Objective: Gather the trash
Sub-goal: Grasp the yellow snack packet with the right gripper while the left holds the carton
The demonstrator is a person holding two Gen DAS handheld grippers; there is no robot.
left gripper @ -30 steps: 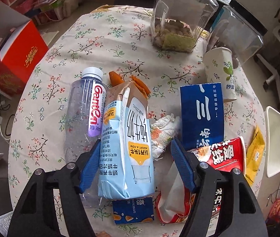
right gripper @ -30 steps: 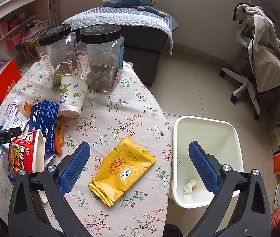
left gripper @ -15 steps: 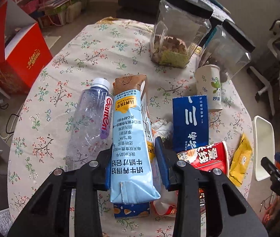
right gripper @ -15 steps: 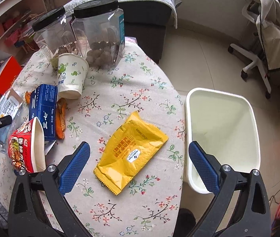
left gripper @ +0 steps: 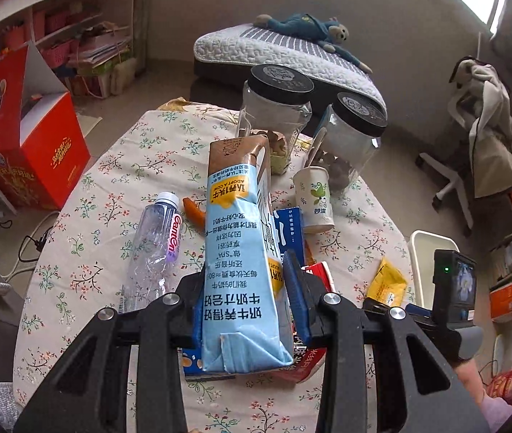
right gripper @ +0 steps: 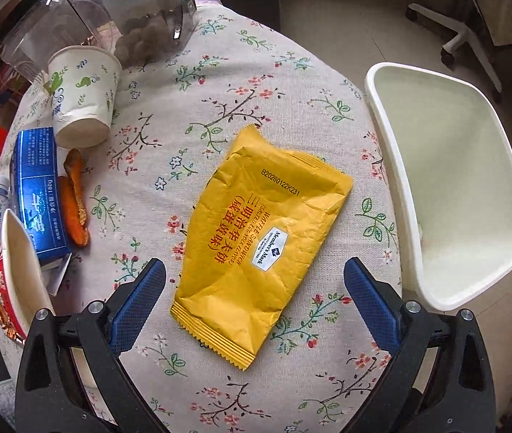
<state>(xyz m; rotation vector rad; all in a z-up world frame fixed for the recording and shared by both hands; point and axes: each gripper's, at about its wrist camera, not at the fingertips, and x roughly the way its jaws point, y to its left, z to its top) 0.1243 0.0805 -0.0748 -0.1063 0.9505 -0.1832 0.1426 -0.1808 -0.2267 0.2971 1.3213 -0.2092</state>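
My left gripper [left gripper: 247,299] is shut on a light blue milk carton [left gripper: 238,249] and holds it lifted above the floral table [left gripper: 140,166]. My right gripper [right gripper: 254,299] is open and low over a yellow snack wrapper [right gripper: 259,238], its fingers on either side of the wrapper's near end. A white trash bin [right gripper: 450,180] stands beside the table on the right; it also shows in the left wrist view [left gripper: 427,252]. The wrapper shows small in the left wrist view [left gripper: 387,283].
On the table lie a clear plastic bottle [left gripper: 155,249], a blue box [right gripper: 38,195], a paper cup [right gripper: 81,93], orange peel [right gripper: 75,202], a red noodle cup [right gripper: 10,270] and two black-lidded jars [left gripper: 274,115]. A red carton [left gripper: 29,144] stands on the floor.
My left gripper closed on the milk carton and lifted it off the table. My right gripper moved down and closer over the yellow wrapper, staying open.
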